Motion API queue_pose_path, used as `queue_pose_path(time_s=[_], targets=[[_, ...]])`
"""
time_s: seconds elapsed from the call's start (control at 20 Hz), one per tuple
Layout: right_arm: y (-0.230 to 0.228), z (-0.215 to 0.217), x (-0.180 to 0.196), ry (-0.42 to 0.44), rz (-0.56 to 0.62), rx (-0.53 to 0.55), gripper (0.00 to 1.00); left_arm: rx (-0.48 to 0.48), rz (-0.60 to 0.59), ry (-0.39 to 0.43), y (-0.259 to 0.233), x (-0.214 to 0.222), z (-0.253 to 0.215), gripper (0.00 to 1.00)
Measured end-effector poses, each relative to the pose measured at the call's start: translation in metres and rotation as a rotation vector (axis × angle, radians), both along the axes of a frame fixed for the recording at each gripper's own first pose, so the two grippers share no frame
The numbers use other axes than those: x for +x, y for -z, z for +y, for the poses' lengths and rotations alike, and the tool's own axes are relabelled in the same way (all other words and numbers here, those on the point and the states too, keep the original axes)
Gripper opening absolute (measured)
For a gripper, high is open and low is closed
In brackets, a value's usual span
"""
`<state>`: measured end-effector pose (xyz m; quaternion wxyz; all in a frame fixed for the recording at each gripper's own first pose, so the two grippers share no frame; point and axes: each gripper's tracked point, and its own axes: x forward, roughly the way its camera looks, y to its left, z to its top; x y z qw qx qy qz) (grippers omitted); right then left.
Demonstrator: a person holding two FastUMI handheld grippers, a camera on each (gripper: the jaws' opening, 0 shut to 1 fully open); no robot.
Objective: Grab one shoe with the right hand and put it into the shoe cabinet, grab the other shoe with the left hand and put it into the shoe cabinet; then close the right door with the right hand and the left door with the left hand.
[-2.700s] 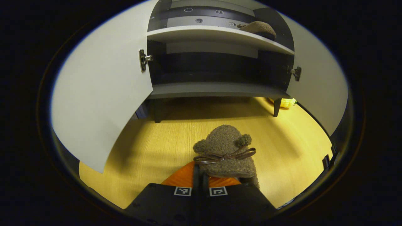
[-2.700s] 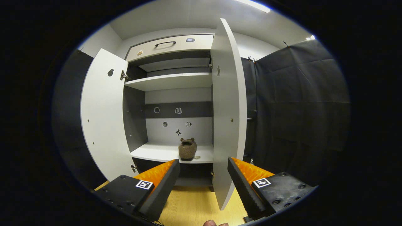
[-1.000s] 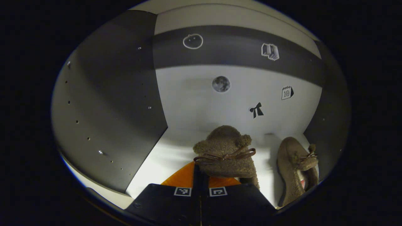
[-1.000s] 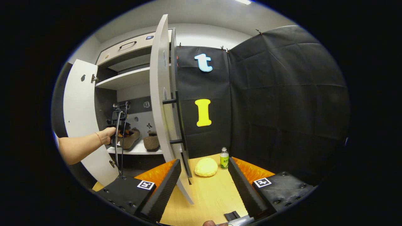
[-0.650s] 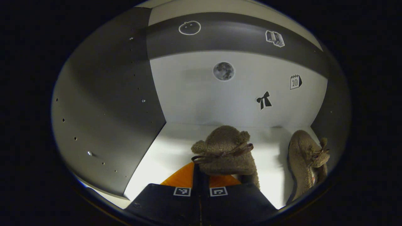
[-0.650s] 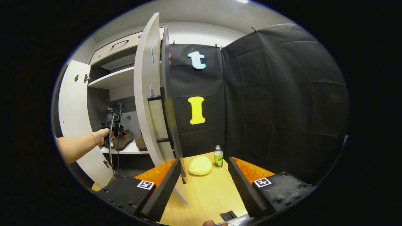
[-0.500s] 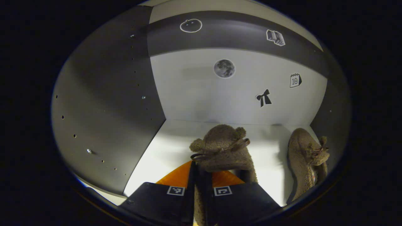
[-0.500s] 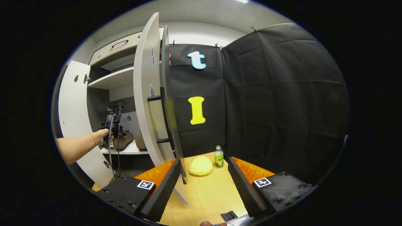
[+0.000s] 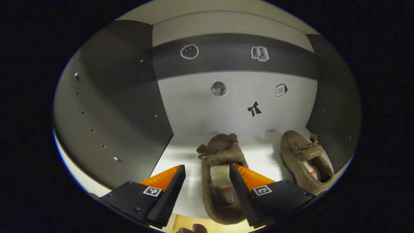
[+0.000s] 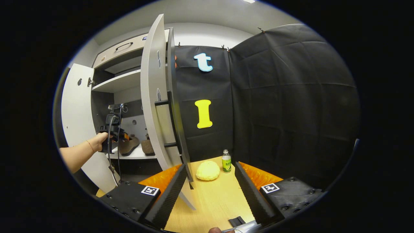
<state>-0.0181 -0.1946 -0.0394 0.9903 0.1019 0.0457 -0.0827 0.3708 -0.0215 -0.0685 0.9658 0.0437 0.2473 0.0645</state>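
- Left tool (image 9: 206, 170) is spread wide, gripping nothing, with one slipper (image 9: 220, 174) lying on the shelf (image 9: 184, 152) between its fingers, toe toward the back wall; whether the fingers touch it I cannot tell.
- The second slipper (image 9: 302, 158) lies beside it, toward the shelf's right edge, also toe toward the back, the two apart.
- Both shoes are inside the cabinet (image 10: 121, 69), on the same shelf.
- Over in the right gripper view, a hand (image 10: 100, 140) holds the left tool inside the cabinet, by the shelf's front edge.
- Right tool (image 10: 210, 184) is also spread wide and empty, hanging above the wooden floor (image 10: 213, 197).
- The right door (image 10: 155, 106) stands open, edge-on just beyond its left finger; the left door (image 10: 76, 106) is swung wide too.
- A yellow lump (image 10: 208, 170) and a small bottle (image 10: 226, 161) sit side by side on the floor near the black cloth wall.
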Motion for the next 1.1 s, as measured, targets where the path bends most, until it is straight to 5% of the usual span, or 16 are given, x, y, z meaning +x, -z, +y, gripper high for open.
queue_pose_path(time_s=[0.35,0.6,0.8,1.1], targets=[[-0.025,-0.009,0.019,-0.026,-0.039,-0.024,0.98,-0.068,-0.230,0.095,-0.067,-0.060,-0.038,0.94],[-0.040,-0.020,0.047,-0.018,-0.052,-0.013,0.98,-0.021,-0.358,0.153,-0.106,-0.131,-0.055,0.94],[-0.045,-0.028,0.066,-0.012,-0.048,0.009,1.00,-0.100,-0.397,0.185,-0.106,-0.187,-0.072,0.94],[-0.065,-0.017,0.083,-0.034,-0.090,-0.010,0.98,-0.068,-0.405,0.240,-0.103,-0.262,-0.077,0.94]])
